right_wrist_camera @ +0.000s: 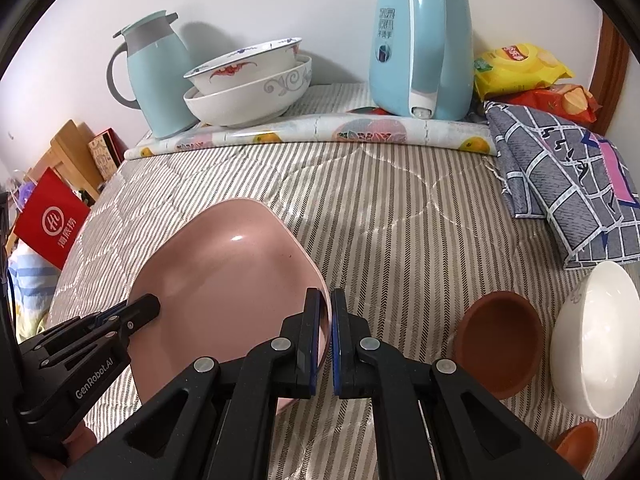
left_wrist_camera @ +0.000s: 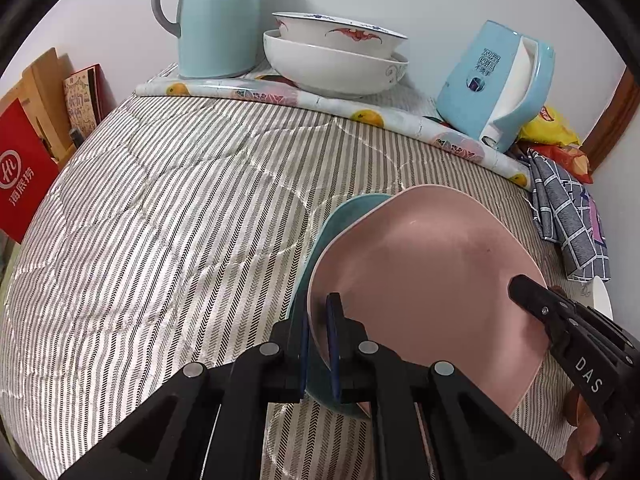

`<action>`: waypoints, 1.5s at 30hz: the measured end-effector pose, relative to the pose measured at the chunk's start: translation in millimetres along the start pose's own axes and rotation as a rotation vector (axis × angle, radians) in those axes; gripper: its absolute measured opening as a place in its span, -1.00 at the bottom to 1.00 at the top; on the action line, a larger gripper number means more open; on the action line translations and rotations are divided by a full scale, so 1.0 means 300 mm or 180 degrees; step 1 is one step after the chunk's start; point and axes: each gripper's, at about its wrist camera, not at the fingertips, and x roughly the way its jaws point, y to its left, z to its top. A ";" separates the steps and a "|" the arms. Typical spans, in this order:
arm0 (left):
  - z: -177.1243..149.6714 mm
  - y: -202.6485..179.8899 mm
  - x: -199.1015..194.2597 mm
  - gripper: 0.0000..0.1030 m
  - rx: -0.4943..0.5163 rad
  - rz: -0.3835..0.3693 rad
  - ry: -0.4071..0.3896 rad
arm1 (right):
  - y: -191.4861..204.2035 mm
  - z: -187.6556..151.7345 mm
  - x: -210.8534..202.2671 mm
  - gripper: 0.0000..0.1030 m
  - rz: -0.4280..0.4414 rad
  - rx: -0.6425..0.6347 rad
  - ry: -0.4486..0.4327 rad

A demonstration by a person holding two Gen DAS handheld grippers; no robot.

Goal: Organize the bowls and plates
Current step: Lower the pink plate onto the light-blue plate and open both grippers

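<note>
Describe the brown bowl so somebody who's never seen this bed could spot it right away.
Start at the striped quilt that covers the bed and look toward its near right side, below the folded grey checked cloth. There a big glossy white bowl lies tipped on its side. The brown bowl lies tilted just left of it: smaller, matte terracotta, unglazed-looking.

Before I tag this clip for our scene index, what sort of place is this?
Probably a bedroom at home, not a kitchen: the dishes sit on a striped quilt like a bed's, with two kettles and stacked bowls by the wall, and snack bags in the corner.
</note>
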 end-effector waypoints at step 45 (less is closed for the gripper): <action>0.028 0.045 -0.076 -0.37 -0.0137 -0.0152 -0.0108 | 0.019 0.021 0.016 -0.50 -0.0056 -0.0181 0.0056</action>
